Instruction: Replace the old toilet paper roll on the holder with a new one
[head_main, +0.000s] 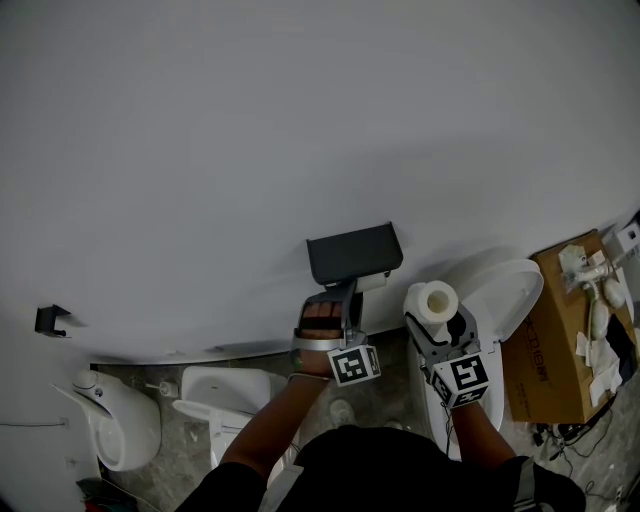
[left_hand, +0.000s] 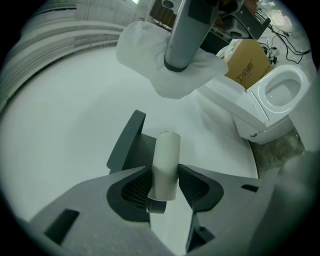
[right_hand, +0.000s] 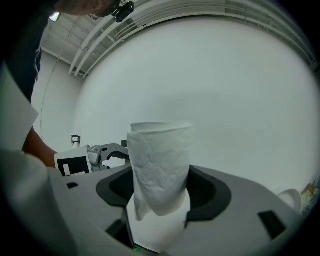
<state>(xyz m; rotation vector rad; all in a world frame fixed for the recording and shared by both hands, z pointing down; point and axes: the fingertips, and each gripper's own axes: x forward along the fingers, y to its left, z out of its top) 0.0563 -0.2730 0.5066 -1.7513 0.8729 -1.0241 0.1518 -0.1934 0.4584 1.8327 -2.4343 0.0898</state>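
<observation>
Left gripper (left_hand: 164, 184): clamped on the empty cardboard tube (left_hand: 166, 159) at the dark holder (left_hand: 126, 143).
Right gripper (right_hand: 160, 194): gripping the fresh roll (right_hand: 161, 162), upright.

Grey floor (head_main: 178, 442) bears white toilet (head_main: 505, 295), cardboard box (head_main: 548, 345) just beside

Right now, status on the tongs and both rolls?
Left tongs shut on old tube at holder. Right tongs shut on new roll, right of holder. Nothing seen in the way.

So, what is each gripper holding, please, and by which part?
Left gripper: pale cardboard tube, by one end. Right gripper: white toilet paper roll, by its sides.
</observation>
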